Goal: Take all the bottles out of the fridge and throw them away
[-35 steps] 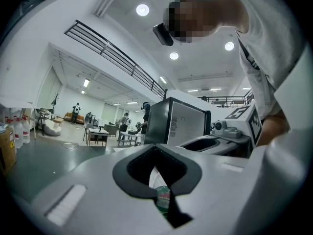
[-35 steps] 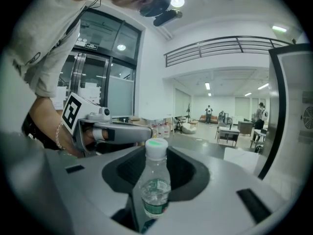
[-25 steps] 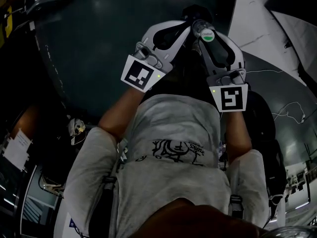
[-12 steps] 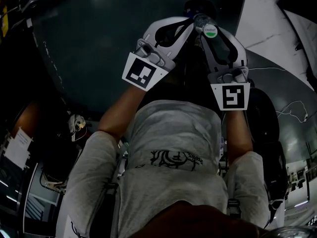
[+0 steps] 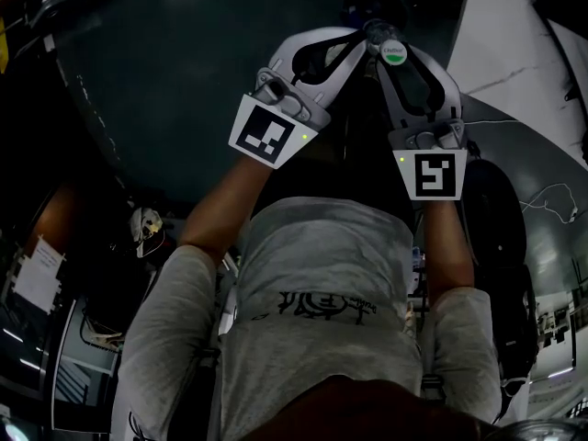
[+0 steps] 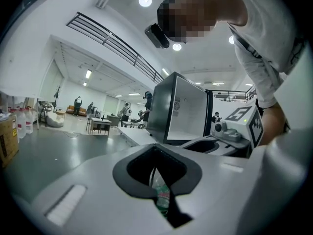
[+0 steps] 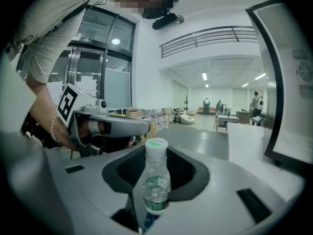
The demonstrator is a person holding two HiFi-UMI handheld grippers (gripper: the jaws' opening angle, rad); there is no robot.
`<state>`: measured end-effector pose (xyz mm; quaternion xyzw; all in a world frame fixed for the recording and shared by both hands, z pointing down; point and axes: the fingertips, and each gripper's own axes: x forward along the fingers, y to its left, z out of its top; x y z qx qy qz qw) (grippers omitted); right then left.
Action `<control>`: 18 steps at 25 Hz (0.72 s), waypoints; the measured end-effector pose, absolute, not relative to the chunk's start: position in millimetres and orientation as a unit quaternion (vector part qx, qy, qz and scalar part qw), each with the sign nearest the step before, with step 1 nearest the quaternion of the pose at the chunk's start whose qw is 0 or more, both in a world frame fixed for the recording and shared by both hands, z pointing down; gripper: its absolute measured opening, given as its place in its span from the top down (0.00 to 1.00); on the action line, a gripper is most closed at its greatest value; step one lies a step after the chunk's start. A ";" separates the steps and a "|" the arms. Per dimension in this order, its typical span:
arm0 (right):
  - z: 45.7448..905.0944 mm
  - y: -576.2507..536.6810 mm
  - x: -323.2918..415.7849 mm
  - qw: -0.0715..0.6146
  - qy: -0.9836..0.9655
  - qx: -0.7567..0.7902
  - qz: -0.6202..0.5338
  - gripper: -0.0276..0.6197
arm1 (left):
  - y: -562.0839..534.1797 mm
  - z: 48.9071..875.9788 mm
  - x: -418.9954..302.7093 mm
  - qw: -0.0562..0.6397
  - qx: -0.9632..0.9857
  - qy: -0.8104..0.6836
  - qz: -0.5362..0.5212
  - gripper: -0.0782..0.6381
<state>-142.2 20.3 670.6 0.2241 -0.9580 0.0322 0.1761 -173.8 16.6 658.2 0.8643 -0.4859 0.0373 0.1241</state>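
Your left claw point(image 5: 353, 40) and right claw point(image 5: 386, 42) have slid up the head view and a little to the right, further from your chest. The green-capped clear plastic bottle point(image 5: 393, 51) in the right claw has gone with them; the left is closed on a green-labelled clear plastic bottle point(image 6: 162, 198). The white marbled floor patch point(image 5: 524, 35) has drifted right. The black print on your grey shirt point(image 5: 326, 303) sits lower in frame.

Just beyond the left hand-held gripper point(image 6: 157, 180): white surface point(image 6: 139, 136), carrying a black fridge point(image 6: 178, 109) with its white inside showing. Left of it: glossy grey floor point(image 6: 58, 146), with water jugs point(image 6: 22, 121) and a cardboard box point(image 6: 7, 141) well apart.
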 end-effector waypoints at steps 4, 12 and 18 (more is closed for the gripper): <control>690.1 20.4 -142.4 0.179 -0.957 0.223 0.042 0.74 | 14.0 673.5 -171.0 0.125 0.866 -0.483 0.041 0.88; 716.2 22.0 -146.6 0.179 -0.955 0.232 0.049 0.74 | 16.3 698.2 -170.0 0.132 0.867 -0.478 0.051 0.88; 738.2 26.9 -143.3 0.193 -0.950 0.239 0.052 0.74 | 18.9 714.6 -171.9 0.139 0.865 -0.479 0.054 0.88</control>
